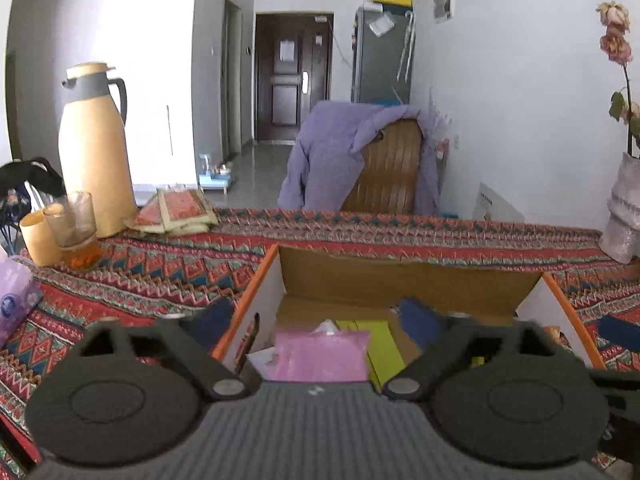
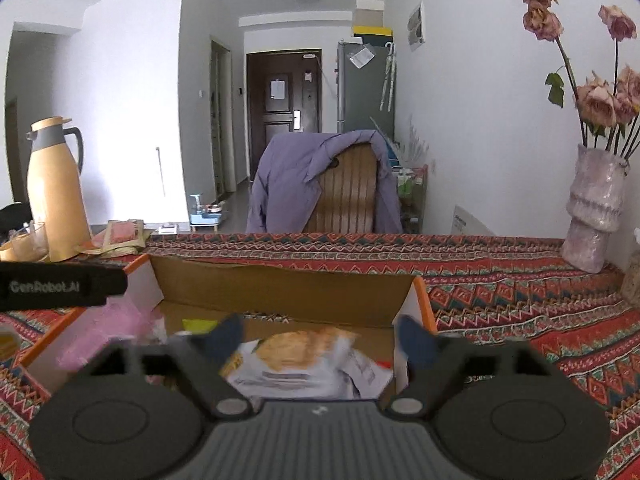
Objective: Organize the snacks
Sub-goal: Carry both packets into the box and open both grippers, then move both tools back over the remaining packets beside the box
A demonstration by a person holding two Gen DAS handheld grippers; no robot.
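one box (image 1: 400, 280), two glasses (image 1: 76, 216), one thermos (image 1: 94, 152)

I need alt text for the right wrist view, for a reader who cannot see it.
The open right gripper hovers over a cardboard box holding a white and orange snack bag and a pink packet. The box sits on a patterned tablecloth.

Snack packets (image 2: 304, 364) lie in the box (image 2: 280, 284), flask (image 1: 94, 152) behind-left.
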